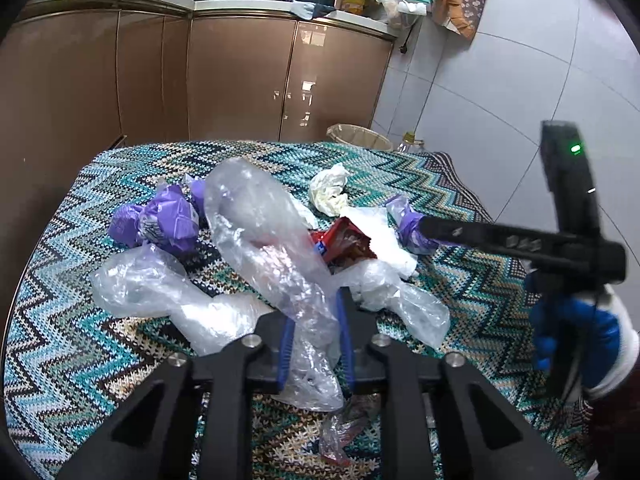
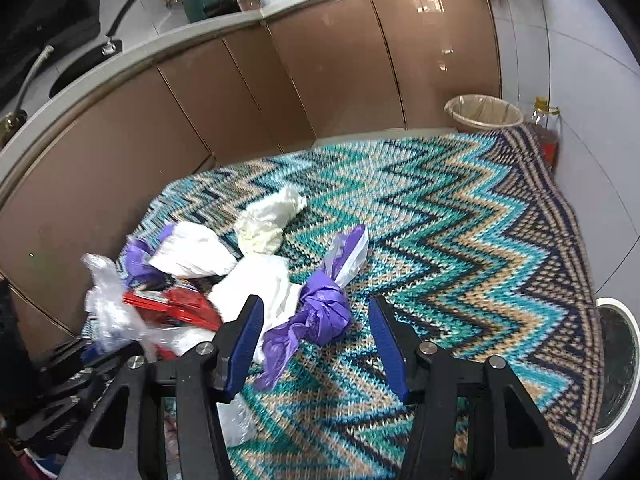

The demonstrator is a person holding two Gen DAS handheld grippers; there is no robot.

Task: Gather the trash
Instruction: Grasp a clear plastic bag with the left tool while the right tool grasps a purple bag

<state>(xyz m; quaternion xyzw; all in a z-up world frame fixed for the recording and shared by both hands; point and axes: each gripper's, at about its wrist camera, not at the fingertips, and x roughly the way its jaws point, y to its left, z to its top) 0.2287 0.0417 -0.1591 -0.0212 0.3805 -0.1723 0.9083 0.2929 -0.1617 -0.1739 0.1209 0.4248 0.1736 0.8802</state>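
I see a zigzag-knit bench [image 2: 460, 240] beside brown cabinets [image 1: 240, 80]; labels unreadable; left claw [image 1: 316, 312] clamped on clear plastic bag [image 1: 260, 232]; right claw [image 2: 316, 320] apart around purple wrapper [image 2: 320, 308].

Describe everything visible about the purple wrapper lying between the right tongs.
The purple wrapper is thin, crinkled plastic film, twisted into a knot at its middle, with a clear-and-white tail pointing away and a loose purple flap toward the camera. It lies flat on the zigzag knitted cloth, its inner edge against white paper trash. The right tongs straddle it, open, pads not pressing on it.
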